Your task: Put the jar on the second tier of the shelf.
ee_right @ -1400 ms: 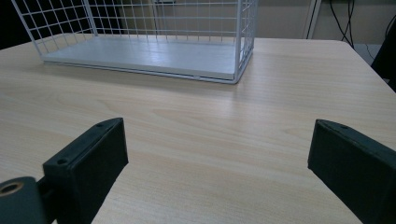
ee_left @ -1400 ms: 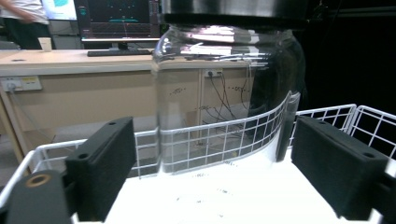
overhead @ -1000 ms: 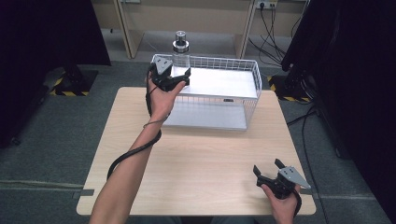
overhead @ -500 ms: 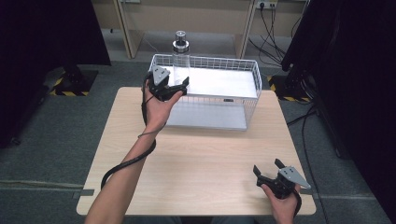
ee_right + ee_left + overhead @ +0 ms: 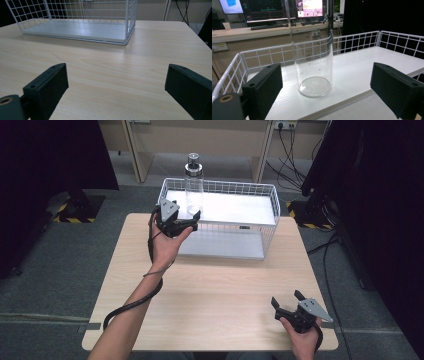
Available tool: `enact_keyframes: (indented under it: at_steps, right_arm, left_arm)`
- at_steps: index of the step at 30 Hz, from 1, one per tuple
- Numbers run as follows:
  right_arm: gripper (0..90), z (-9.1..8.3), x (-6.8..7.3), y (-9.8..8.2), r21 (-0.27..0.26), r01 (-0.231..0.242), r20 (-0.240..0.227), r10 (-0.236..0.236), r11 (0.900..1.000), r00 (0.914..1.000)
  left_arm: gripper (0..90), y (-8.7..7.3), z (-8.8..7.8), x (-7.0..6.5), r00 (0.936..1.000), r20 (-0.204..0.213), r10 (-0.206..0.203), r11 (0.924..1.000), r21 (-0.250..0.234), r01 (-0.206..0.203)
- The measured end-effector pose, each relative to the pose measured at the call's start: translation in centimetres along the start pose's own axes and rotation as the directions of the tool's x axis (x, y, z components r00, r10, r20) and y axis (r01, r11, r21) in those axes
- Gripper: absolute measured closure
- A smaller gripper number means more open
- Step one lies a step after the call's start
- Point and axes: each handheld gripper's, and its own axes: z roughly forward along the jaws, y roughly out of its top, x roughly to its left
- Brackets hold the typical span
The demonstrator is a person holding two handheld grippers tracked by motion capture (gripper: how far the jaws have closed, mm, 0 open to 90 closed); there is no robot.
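Both grippers stand wide and hold nothing. Left gripper (image 5: 184, 221) faces the tall clear glass bottle (image 5: 313, 62) standing upright in the white wire basket (image 5: 267, 227), not touching it. Right gripper (image 5: 287, 301) hovers over the light wooden table (image 5: 215, 285).

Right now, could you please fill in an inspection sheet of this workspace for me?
Surface: light wooden table, bare in front.
Job's things: clear glass bottle with metal cap upright in white wire basket, at its left end.
Clutter: nothing seen.
Grippers: left claw open at the basket's front, bottle ahead, untouched; right claw open over the table's near right.
Cables: black cable along the left forearm.
Surroundings: grey floor, dark curtains.
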Motion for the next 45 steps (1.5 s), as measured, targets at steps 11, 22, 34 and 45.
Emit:
enact_keyframes:
  at_steps: [11, 22, 34, 45]
  right_arm:
    - [5.0, 0.0, 0.0, 0.0, 0.0, 0.0, 0.0, 0.0, 1.0, 1.0]
    - [5.0, 0.0, 0.0, 0.0, 0.0, 0.003, 0.001, -0.003, 1.0, 1.0]
    - [5.0, 0.0, 0.0, 0.0, 0.0, 0.003, 0.001, -0.003, 1.0, 1.0]
    - [5.0, 0.0, 0.0, 0.0, 0.0, 0.003, 0.001, -0.003, 1.0, 1.0]
  left_arm:
    - [10.3, -1.1, -0.9, 0.2, 1.0, 0.008, -0.005, 1.0, 0.0, 0.005]
    - [10.2, -2.3, -1.7, 0.1, 0.9999, 0.016, -0.004, 1.0, 0.005, 0.004]
    - [10.2, -3.5, -2.4, 0.1, 0.9997, 0.022, -0.013, 0.9999, 0.009, 0.013]
    - [10.2, -4.5, -3.1, 0.3, 0.9996, 0.023, -0.016, 0.9998, 0.01, 0.016]
